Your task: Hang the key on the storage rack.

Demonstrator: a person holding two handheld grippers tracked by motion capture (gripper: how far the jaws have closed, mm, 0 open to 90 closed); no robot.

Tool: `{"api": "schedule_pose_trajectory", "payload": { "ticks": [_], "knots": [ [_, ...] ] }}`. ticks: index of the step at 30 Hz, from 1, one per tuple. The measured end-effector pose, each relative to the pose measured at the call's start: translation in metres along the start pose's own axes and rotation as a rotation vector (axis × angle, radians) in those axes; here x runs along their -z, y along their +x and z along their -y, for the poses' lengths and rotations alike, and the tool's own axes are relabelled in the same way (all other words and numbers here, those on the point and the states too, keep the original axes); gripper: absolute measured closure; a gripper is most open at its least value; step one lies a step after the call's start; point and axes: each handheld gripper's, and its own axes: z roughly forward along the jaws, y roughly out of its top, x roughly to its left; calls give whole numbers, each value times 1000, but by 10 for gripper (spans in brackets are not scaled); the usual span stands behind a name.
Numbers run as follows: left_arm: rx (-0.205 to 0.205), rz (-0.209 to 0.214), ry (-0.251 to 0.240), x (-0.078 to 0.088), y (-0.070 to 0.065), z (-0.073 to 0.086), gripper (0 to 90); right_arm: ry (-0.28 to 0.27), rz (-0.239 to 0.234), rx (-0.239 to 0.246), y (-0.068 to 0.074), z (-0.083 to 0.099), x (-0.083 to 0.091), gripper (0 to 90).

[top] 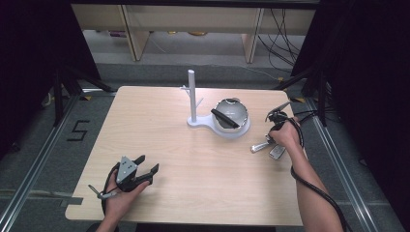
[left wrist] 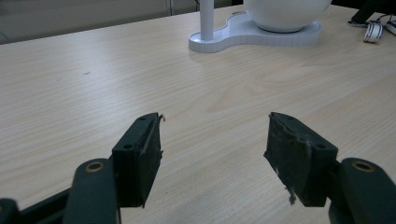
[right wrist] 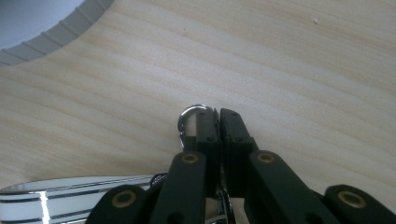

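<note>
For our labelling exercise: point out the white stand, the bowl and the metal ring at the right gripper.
Stand [top: 193, 96], high view, on its upright post.
Bowl [top: 236, 111], high view, on its inner wall.
Ring [right wrist: 187, 115], right gripper view, on its curved top beside the shut jaws.

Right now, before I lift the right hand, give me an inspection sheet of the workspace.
Surface: pale wood table, bare at front and left.
Job's things: key ring at the right gripper's tips; striped strap beside it; silver pieces under the right hand.
Clutter: white stand with peg post and a bowl on its base, a dark piece across the bowl's mouth.
Grippers: left gripper open, nothing between the jaws, resting near the front left; right gripper shut, pointing down at the ring; whether it pinches the ring, cannot tell.
Cables: black cable along the right forearm; more on the floor at back right.
Surroundings: dark curtains, wooden shelving behind, floor mark "5".
</note>
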Motion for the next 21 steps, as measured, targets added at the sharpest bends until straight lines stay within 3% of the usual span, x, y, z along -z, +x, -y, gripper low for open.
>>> {"api": "schedule_pose_trajectory", "payload": {
  "ticks": [2, 3, 7, 10, 11, 12, 17, 19, 20, 21],
  "knots": [
    [2, 3, -5, 0, 0, 0, 348, -24, -2, 34, -2, 1, -2, 883],
    [3, 5, -8, -1, 0, 0, 348, -21, 2, 6, -1, 3, 0, 883],
    [2, 2, -5, -1, 0, 0, 348, -96, 8, 7, -3, 10, 0, 883],
    [-4, -2, -2, -1, -1, 0, 349, -153, -16, 14, -5, 16, 9, 883],
    [-3, -3, 2, -1, -1, 0, 349, -164, -16, -14, -3, 17, 14, 883],
    [-3, -3, 4, -1, -2, 0, 349, -214, -12, 26, -6, 18, 16, 883],
    [-1, 16, -5, 0, -2, 0, 359, -337, -19, 20, -4, 26, 40, 882],
    [11, 43, -22, -2, -3, -1, 377, -395, -37, 21, -3, 29, 49, 883],
    [7, 60, -25, -2, -3, -2, 386, -425, -19, 30, -2, 30, 54, 883],
    [11, 78, -38, -3, -4, -4, 393, -467, -41, 28, -1, 30, 59, 882]
  ]
}}
